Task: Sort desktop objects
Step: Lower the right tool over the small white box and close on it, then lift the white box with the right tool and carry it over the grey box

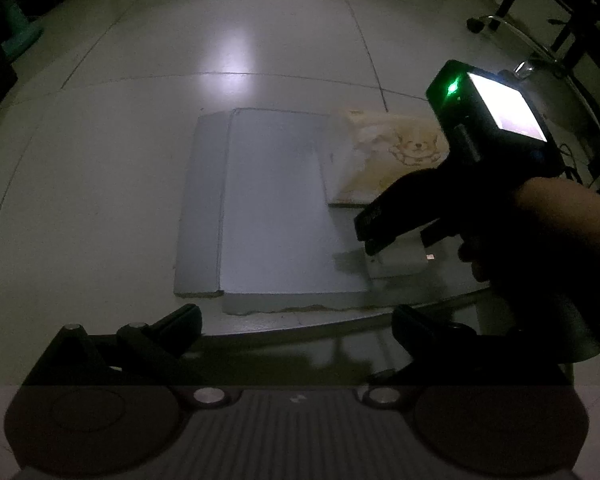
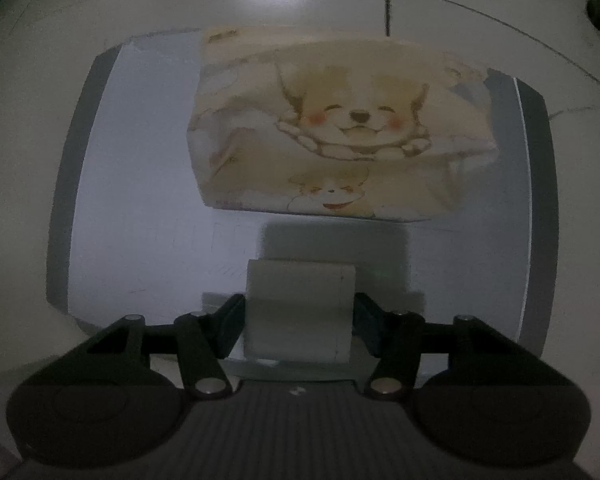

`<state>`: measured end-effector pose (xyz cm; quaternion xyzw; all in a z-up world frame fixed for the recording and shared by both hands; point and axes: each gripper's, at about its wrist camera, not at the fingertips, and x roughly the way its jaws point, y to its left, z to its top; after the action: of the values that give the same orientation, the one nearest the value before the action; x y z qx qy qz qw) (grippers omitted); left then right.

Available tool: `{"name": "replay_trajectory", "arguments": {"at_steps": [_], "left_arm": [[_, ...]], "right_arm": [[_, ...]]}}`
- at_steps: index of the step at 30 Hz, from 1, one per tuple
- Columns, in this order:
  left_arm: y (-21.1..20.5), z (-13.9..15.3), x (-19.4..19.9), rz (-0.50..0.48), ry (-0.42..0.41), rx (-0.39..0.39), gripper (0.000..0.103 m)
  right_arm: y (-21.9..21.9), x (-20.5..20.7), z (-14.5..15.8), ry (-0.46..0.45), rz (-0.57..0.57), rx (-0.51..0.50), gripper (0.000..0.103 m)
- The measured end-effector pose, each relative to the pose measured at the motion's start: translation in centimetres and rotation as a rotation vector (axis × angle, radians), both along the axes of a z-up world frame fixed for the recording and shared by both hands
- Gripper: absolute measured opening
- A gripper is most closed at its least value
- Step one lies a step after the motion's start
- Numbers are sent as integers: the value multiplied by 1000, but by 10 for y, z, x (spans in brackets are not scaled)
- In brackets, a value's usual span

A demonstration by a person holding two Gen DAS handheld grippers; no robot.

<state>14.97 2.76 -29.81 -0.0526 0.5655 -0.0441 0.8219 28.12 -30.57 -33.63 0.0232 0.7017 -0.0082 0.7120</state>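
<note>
The right claw [image 2: 298, 320], pointed straight down over the glass desk [image 1: 100, 200], straddles a small white block [image 2: 300, 300] lying on a pale grey board [image 2: 160, 200], just in front of a tissue pack [image 2: 332, 128] printed with a puppy. Its pads stand at the block's sides; whether they press is unclear. The step looks like picking or placing the block; next comes a firm close or a clean lift away. The left wrist view alone shows the left claw [image 1: 296, 328] spread wide and empty, a person's hand [image 1: 560, 232], and the board's overlapping layers.
</note>
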Motion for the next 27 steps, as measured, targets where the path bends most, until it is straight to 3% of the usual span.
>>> {"name": "replay_trajectory", "arguments": {"at_steps": [4, 10, 15, 23, 27], "left_arm": [[-6, 5, -5, 0, -65, 64, 103], [-20, 11, -5, -41, -114, 89, 103], [-42, 21, -22, -132, -223, 148, 103], [-43, 26, -45, -111, -351, 69, 103], [-39, 22, -68, -86, -518, -13, 103]], "right_arm": [[-12, -4, 11, -49, -40, 37, 60], [-21, -13, 40, -76, -76, 89, 60], [-15, -14, 66, -113, -54, 116, 60], [-7, -26, 121, -158, -62, 181, 60], [-7, -43, 150, -156, -56, 211, 60]]}}
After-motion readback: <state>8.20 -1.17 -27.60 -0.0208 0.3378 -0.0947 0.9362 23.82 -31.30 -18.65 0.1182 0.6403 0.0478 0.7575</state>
